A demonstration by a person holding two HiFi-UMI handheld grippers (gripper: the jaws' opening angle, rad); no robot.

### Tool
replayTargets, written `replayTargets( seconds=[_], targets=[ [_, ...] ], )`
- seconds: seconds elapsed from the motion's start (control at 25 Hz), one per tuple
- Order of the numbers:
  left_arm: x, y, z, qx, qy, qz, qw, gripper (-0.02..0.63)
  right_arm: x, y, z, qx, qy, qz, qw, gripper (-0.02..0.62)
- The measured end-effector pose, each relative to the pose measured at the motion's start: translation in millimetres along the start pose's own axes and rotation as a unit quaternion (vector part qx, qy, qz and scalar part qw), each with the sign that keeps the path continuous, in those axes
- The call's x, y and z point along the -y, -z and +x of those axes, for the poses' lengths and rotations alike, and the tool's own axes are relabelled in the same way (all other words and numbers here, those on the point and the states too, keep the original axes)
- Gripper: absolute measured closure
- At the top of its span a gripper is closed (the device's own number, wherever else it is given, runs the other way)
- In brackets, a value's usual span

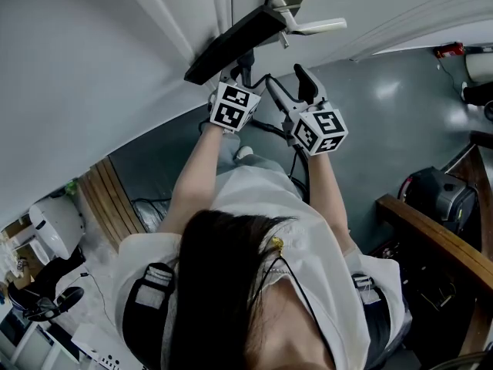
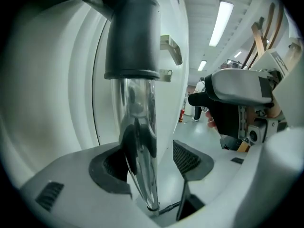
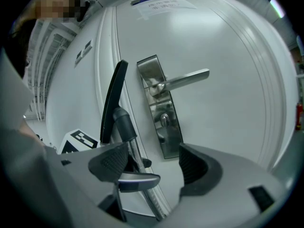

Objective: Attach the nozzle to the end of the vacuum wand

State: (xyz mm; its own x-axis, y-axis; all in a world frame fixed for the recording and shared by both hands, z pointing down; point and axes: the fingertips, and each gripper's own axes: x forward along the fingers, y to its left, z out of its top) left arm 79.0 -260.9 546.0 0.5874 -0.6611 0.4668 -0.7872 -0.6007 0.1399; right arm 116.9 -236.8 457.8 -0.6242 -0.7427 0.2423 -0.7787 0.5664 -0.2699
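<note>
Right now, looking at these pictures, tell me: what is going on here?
A person faces a white door with a tool in each hand. The chrome vacuum wand runs up between the open jaws of the left tool, and the black nozzle appears seated on its top end. The right tool, open too, hovers beside the wand, gripping nothing.

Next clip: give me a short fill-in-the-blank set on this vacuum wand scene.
1. In the left gripper view, the shiny wand stands nearer the ___ pad.
2. The left gripper has its jaws ___.
3. The lever handle sits on a white ___.
Missing words: left; open; door.
</note>
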Motion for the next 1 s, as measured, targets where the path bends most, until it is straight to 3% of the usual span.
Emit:
replayTargets(
  seconds=[0.52, 0.72, 0.92, 0.96, 1.0],
  targets=[
    [-1.9, -3.4, -1.1, 0.008, -0.012, 0.006, 0.9999, 0.348, -0.3, -0.3, -4.3, 0.003, -0.005, 0.004, 1.000, 0.268],
    [2.3, -4.0, -2.3, 0.008, -0.002, -0.013, 0.9999, 0.350, 6.0, 0.9, -5.6, 0.007, 0.010, 0.013, 1.000, 0.268],
    [7.0, -4.5, -3.0, 0.007, 0.003, 0.004, 1.0000, 0.353, 4.6, 3.8, -5.9, 0.004, 0.014, 0.010, 1.000, 0.271],
    [6.7, -3.9, -2.8, 0.005, 0.002, 0.005, 1.0000, 0.356, 6.0, 4.6, -6.1, 0.003, 0.020, 0.009, 1.000, 0.291],
    [6.1, -3.2, -2.6, 0.004, 0.001, 0.006, 1.0000, 0.359, 8.3, 5.3, -6.7, 0.003, 0.029, 0.008, 1.000, 0.367]
  ],
)
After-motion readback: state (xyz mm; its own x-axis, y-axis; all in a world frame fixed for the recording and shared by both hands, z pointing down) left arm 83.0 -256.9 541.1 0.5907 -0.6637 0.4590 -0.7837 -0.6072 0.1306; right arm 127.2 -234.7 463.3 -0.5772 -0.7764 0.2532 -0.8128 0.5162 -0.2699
